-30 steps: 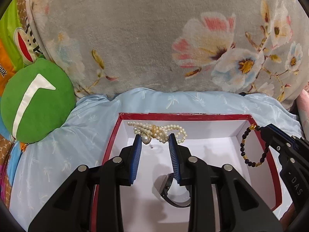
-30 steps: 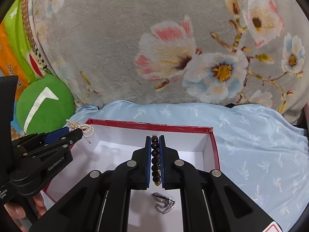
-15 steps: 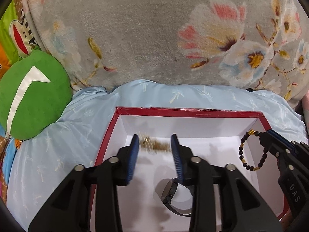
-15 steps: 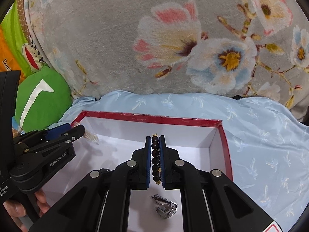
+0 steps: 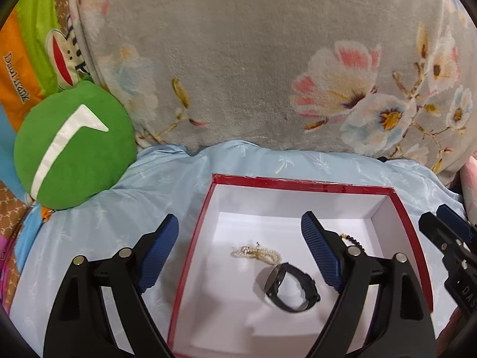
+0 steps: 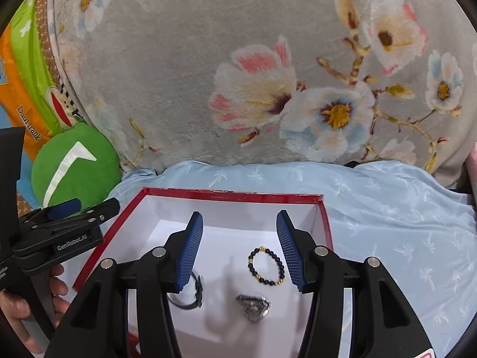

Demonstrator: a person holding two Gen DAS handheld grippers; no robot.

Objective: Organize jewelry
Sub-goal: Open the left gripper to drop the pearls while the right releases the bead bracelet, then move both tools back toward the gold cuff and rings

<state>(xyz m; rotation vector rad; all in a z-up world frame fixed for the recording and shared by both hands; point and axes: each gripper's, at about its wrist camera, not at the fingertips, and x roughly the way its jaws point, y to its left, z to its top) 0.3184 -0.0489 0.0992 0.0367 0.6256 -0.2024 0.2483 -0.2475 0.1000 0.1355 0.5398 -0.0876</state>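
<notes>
A red-rimmed white box (image 5: 304,185) (image 6: 232,195) sits on the light blue sheet. Inside lie a pearl necklace (image 5: 258,253), a black watch (image 5: 290,288) (image 6: 192,296), a dark bead bracelet (image 6: 266,265) and a silver piece (image 6: 253,304). The bracelet shows partly behind my left finger (image 5: 351,240). My left gripper (image 5: 240,241) is open wide and empty above the box's left rim. My right gripper (image 6: 240,247) is open and empty above the bracelet. The right gripper shows at the left view's right edge (image 5: 447,238); the left one shows at the right view's left (image 6: 65,226).
A grey floral blanket (image 5: 253,59) (image 6: 253,74) rises behind the box. A round green cushion (image 5: 74,146) (image 6: 74,164) lies at the left, with an orange and green printed fabric (image 5: 26,68) behind it. The blue sheet (image 6: 387,223) spreads to the right.
Both grippers have opened. The pearl necklace dropped from the left gripper and the bead bracelet from the right into the box. The left gripper has shifted left over the rim.
</notes>
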